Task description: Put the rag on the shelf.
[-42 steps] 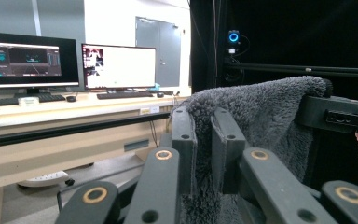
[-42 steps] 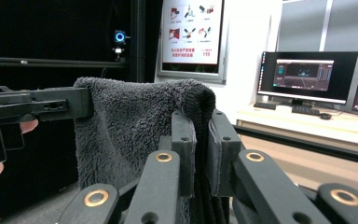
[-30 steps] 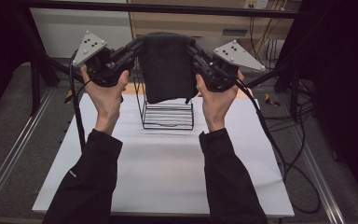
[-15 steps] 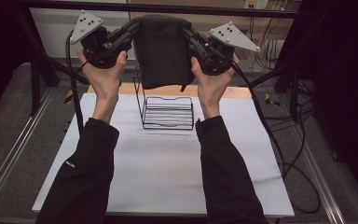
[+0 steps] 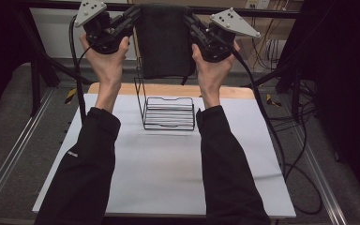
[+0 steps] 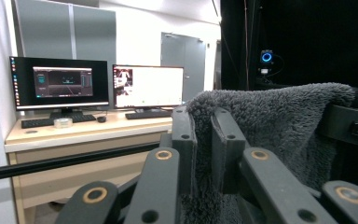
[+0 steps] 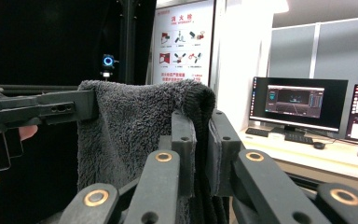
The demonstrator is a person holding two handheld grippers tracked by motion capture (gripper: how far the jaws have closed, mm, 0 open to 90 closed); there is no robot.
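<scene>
A: High view, nearest first: both sleeves reach up from the table's [image 5: 168,183] near edge. Beyond them the wire rack [image 5: 168,112] sits near the far edge, centred.

B: And above it?

A: The towel [image 5: 163,42], hanging flat between both grippers, clear of the rack. The left gripper [image 5: 130,18] is clamped tight on one top corner, and the right gripper [image 5: 191,21] is pinched onto the other.

B: Why hold it that way?

A: I'd say a corner each keeps it spread and straight, ready to drape over the rack's tall back.

B: Changed from a second ago?

A: Yes, both hands have lifted. The towel's hem sat down by the rack's top then, and now it hangs higher and farther back.
</scene>
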